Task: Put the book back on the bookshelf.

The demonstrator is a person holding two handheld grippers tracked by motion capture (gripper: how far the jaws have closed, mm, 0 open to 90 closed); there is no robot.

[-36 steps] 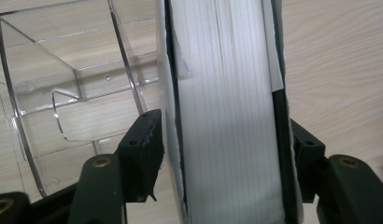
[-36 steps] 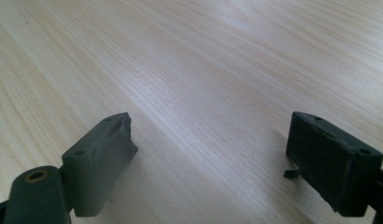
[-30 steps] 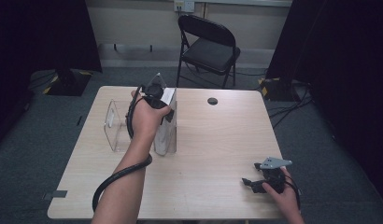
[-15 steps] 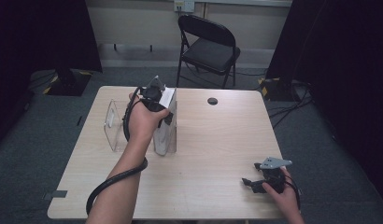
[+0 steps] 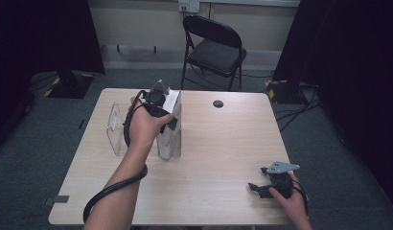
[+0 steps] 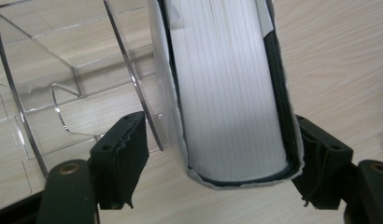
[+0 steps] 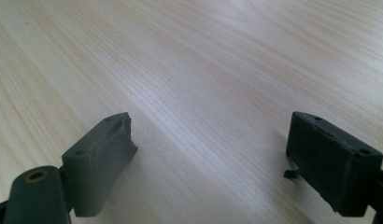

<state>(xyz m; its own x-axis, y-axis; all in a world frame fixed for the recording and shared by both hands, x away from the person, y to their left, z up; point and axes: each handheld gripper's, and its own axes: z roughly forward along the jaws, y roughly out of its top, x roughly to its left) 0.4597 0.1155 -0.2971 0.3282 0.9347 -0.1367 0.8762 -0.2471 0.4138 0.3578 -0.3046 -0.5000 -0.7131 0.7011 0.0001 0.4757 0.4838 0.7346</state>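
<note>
Having just been opening, the left gripper straddles the book with one pad clear, leaving it upright in the clear rack; the idle right gripper gapes empty.

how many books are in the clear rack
1: a white-jacketed book stands upright in the clear rack, in its right-hand slot; the other slots look empty.

book top cut off by frame edge, clear stand partly hidden behind the forearm
</note>
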